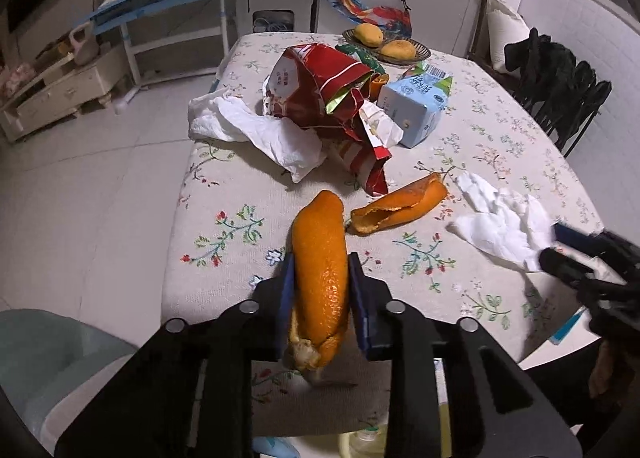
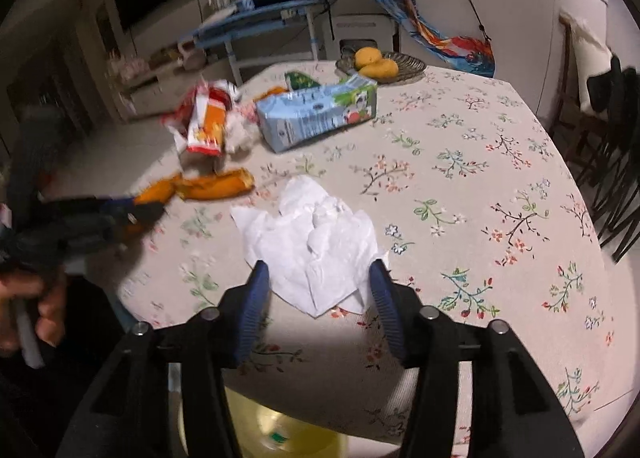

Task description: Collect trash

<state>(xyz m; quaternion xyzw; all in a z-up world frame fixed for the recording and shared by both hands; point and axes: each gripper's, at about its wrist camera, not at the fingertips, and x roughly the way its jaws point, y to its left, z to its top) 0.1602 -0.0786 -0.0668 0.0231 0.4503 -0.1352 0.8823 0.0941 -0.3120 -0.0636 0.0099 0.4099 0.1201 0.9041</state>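
While the left tool grips an orange peel, the right tool apparently straddles a tissue, unclenched.

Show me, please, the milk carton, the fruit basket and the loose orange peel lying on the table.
milk carton (image 1: pixel 414 104), left wrist view, pale blue side
fruit basket (image 1: pixel 420 55), left wrist view, right rim
loose orange peel (image 1: pixel 400 205), left wrist view, middle

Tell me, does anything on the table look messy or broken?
Yes. A torn red wrapper sprawls open mid-table, with crumpled tissue beside it. A blue carton lies tipped on its side. One orange peel lies loose on the cloth; another peel is pinched in the left tool. More tissue sits between the right tool's open jaws.
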